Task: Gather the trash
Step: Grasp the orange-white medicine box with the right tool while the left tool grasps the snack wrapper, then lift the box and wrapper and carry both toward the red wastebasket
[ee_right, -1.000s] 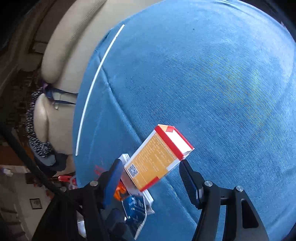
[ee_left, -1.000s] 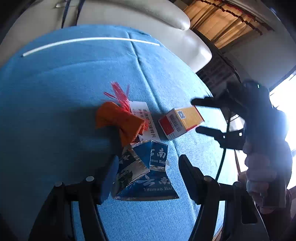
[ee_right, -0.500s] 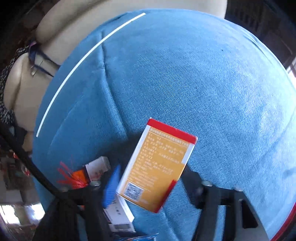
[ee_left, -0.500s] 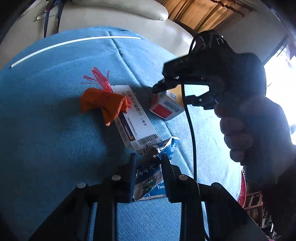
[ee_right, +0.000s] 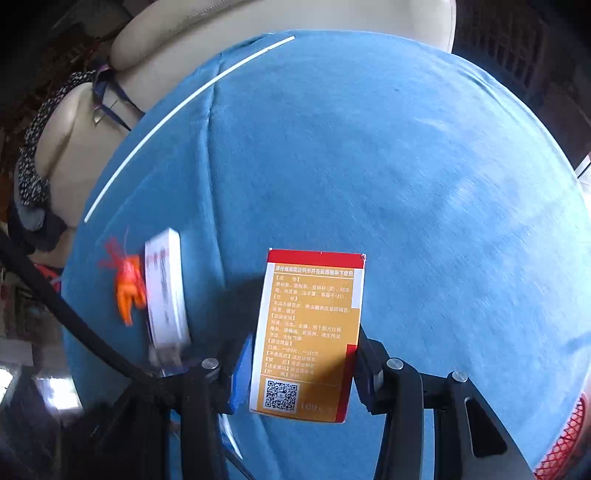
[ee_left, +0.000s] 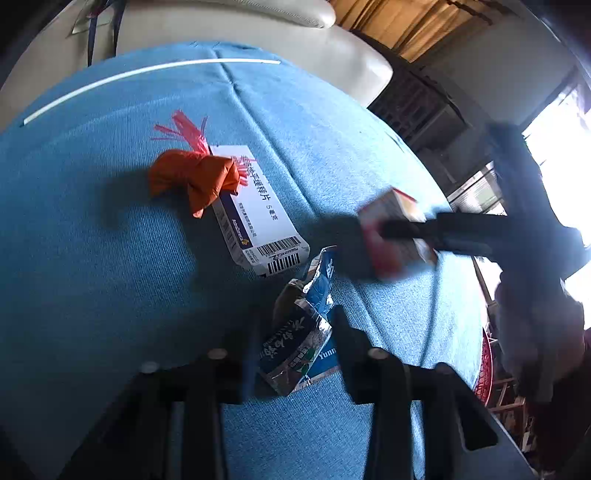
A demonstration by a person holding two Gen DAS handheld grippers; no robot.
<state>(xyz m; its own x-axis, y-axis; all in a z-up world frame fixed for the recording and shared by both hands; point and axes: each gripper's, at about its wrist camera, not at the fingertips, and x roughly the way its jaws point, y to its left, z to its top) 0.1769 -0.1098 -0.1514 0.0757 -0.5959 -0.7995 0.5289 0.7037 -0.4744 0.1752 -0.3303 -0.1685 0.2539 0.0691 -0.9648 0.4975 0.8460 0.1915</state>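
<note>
At lower centre of our right view we see the orange box between the closing right gripper jaws, pads on its sides, while our opening left gripper straddles the foil packet (untouched) on the blue cloth.

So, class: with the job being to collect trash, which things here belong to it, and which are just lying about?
Belongs to the job:
- orange-and-red box
- crumpled blue foil packet
- white medicine box
- orange wrapper
- red plastic shreds

Lying about:
- blue cloth
- cream sofa
- white strip
</note>
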